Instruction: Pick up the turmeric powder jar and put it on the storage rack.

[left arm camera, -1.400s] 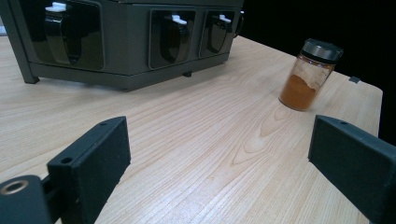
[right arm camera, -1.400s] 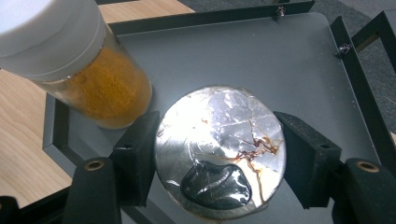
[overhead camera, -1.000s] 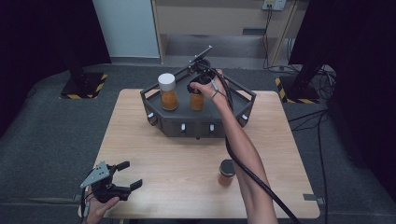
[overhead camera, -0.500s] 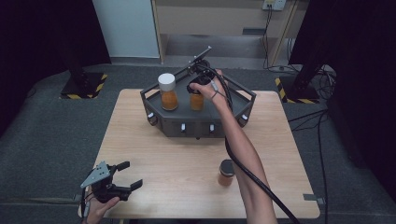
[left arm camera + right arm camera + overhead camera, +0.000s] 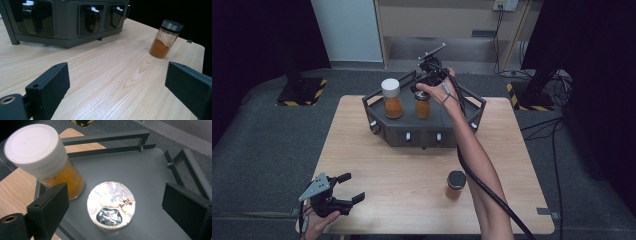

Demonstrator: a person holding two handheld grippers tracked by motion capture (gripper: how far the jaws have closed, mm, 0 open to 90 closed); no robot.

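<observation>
Foil-topped jar (image 5: 111,205) stands on rack tray (image 5: 140,170), below and between right gripper (image 5: 115,202) jaws, untouched. Jaws just opened wide. White-capped jar (image 5: 41,157) just beside. Left gripper (image 5: 343,189) wide, empty, near table (image 5: 412,170) corner. No readable labels.

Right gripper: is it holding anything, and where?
Nothing. The right gripper has just been opening; its jaws stand clear of the silver-lidded jar on the rack.
</observation>
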